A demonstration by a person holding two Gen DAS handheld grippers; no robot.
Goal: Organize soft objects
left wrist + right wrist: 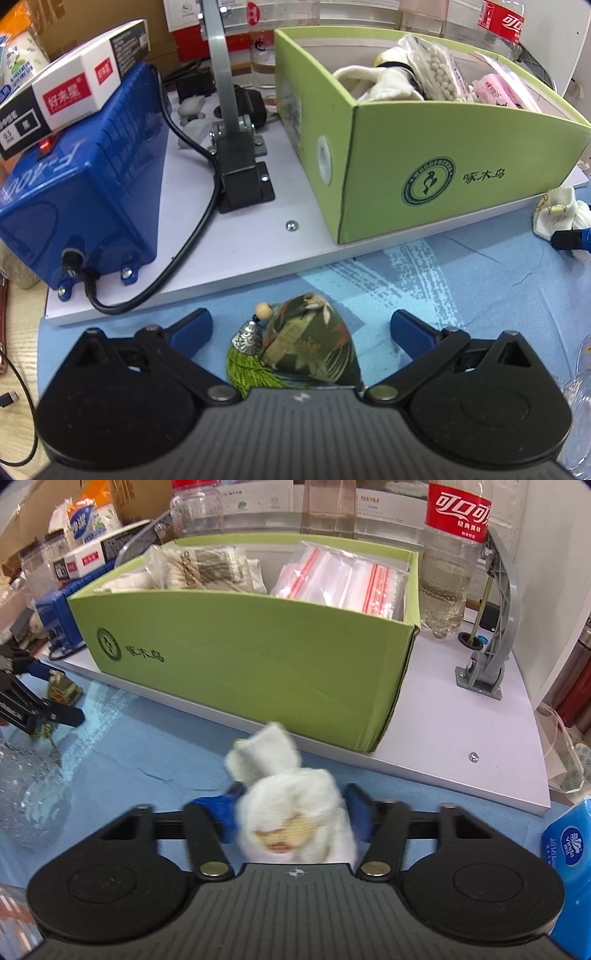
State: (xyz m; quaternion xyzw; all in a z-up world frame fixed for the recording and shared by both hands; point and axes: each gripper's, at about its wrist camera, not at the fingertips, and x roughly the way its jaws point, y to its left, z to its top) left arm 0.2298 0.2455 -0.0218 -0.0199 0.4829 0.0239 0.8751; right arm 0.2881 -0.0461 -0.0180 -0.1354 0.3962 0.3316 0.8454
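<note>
Your right gripper (291, 810): blue pads pinched on fluffy white sock (295, 812), bunched, yellow print on side, over blue mat (155, 760). Your left gripper (301, 325): jaws wide, straddling green floral fabric sachet (314, 347), pyramid-shaped, with green tassel and wooden bead; sachet lies on mat, pads clear of it. Beyond, on white board (258, 221): green cardboard box (258, 664), open top. Inside: white cloth items, cotton-swab packets, red-striped zip bags, pink packet. Behind box: clear cola bottle (452, 554).
</note>
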